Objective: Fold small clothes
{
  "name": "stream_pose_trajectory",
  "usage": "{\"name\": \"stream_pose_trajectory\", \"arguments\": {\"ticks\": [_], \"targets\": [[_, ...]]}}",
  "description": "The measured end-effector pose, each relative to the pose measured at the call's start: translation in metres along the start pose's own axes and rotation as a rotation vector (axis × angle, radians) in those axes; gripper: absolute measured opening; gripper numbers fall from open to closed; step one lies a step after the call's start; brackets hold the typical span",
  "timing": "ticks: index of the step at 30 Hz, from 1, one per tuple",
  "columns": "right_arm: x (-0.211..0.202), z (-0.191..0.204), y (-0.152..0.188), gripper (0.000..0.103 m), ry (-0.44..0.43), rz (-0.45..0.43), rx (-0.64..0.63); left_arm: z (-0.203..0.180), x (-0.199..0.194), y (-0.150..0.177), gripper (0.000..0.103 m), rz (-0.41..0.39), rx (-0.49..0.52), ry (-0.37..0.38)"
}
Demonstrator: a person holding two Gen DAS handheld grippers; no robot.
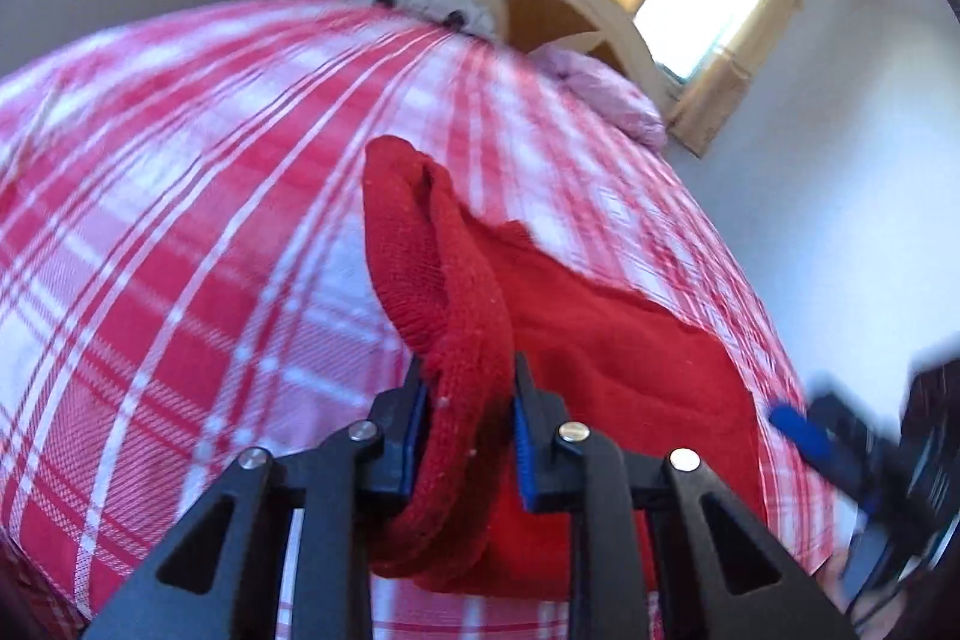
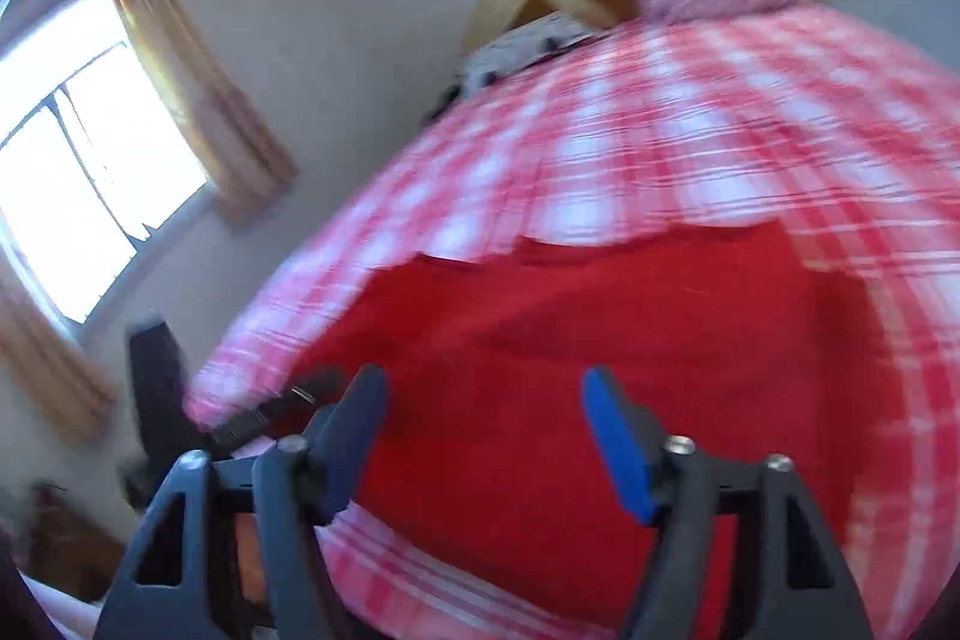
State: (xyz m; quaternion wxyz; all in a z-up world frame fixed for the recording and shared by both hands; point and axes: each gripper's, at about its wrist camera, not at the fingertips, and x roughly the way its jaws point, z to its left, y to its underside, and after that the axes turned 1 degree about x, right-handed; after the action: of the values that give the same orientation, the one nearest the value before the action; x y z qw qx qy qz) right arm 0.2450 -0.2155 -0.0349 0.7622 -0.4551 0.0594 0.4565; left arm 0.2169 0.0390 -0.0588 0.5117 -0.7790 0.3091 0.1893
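Your left gripper [image 1: 471, 421] is clenched on a thick rolled edge of the red garment [image 1: 600, 340]; the cloth fills the gap between its fingers [image 1: 528, 436] and runs straight ahead of them, lifted off the bed [image 1: 180, 220]. The rest of the garment spreads flat to the right of those fingers, toward your right gripper [image 2: 486, 436]. That one is released: nothing sits between its fingers, and the red cloth lies ahead of and under them. Both grippers tilt down at the bed. Your left hand holds the only grip, so I judge the fold travels from it across the flat part.
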Motion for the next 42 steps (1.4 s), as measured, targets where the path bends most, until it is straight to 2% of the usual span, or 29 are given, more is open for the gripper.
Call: {"name": "stream_pose_trajectory", "arguments": {"ticks": [3,8,13,17,18,19,20,26,30,34,38,42], "targets": [[0.033,0.007,-0.026,0.070,-0.028,0.073,-0.001,-0.029,-0.003,0.008,0.024,-0.040,0.101,-0.008],[0.098,0.017,-0.054,0.071,-0.118,0.250,0.005,-0.050,0.008,0.012,0.024,-0.047,0.197,-0.014],[0.147,0.018,-0.061,0.073,-0.034,0.368,-0.028,-0.060,0.011,0.020,0.024,-0.063,0.265,-0.038],[0.167,0.011,-0.057,0.073,-0.035,0.410,-0.022,-0.072,0.014,0.033,0.024,-0.067,0.333,-0.056],[0.167,0.009,-0.055,0.068,-0.026,0.400,-0.028,-0.074,0.015,0.036,0.024,-0.063,0.349,-0.055],[0.166,0.008,-0.053,0.032,-0.001,0.387,-0.040,-0.075,0.014,0.038,0.024,-0.061,0.356,-0.050],[0.165,0.006,-0.051,0.018,0.013,0.389,-0.037,-0.076,0.013,0.038,0.024,-0.060,0.357,-0.045],[0.118,-0.010,-0.063,0.018,-0.010,0.306,-0.032,-0.089,0.008,0.036,0.024,-0.043,0.367,0.029],[0.076,-0.027,-0.078,0.018,-0.004,0.259,-0.047,-0.121,0.005,0.036,0.023,-0.049,0.422,0.097],[0.042,-0.055,-0.084,0.018,-0.001,0.235,-0.035,-0.159,0.012,0.044,0.023,-0.042,0.506,0.131],[0.025,-0.103,-0.074,0.018,0.027,0.241,0.001,-0.190,0.029,0.064,0.023,0.007,0.566,0.147],[0.023,-0.152,-0.058,0.018,0.053,0.240,0.055,-0.210,0.059,0.086,0.022,0.100,0.589,0.177]]}}
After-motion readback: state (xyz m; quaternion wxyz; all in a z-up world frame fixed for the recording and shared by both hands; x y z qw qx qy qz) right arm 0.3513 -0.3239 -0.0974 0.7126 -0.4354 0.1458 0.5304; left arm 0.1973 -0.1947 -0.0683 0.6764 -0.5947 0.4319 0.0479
